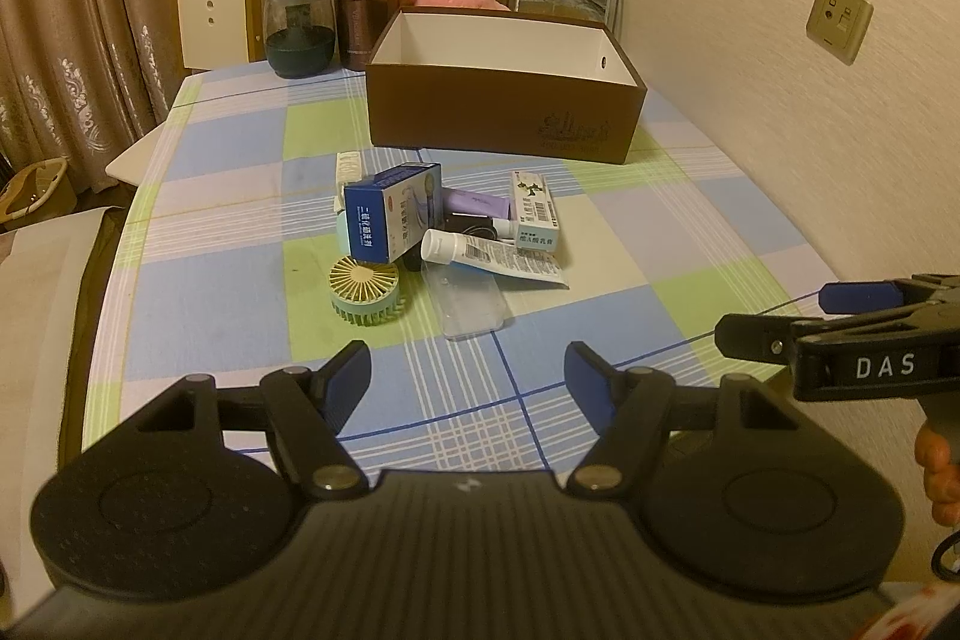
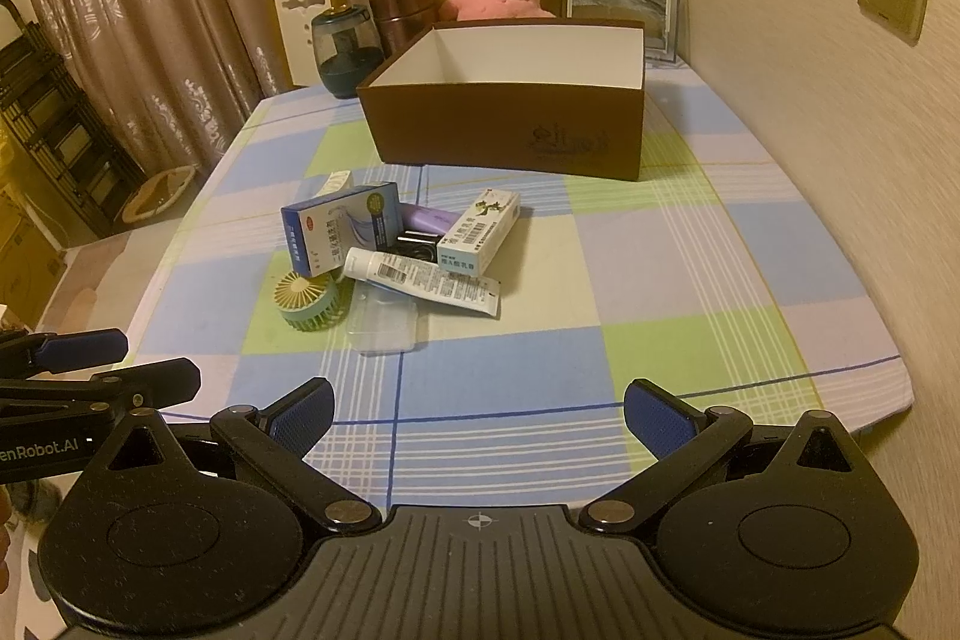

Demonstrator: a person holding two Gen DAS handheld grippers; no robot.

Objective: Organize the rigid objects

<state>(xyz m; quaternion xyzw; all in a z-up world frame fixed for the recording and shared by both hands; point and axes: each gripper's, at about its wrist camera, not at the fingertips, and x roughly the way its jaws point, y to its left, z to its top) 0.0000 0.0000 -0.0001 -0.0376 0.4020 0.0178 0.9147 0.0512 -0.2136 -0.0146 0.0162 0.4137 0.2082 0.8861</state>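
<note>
— Jaws on the left gripper [image 1: 468, 370] and the right gripper [image 2: 478, 412]: spread wide, nothing between them; both hang over the near edge of the table [image 2: 690, 244]

— So nothing is sorted yet?

— It seems not; the brown box [image 2: 504, 130] at the far edge shows only bare white walls; the pile, blue carton [image 2: 342, 226], tube [image 2: 420, 280], green fan [image 2: 306, 301], clear case [image 2: 384, 322], lies mid-table; everything is left to do

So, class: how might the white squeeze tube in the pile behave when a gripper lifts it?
The white squeeze tube looks soft, so it may dent under the pads. Its flat crimped end suggests it won't roll far. It leans on the clear plastic case, so lifting could nudge that.
</note>
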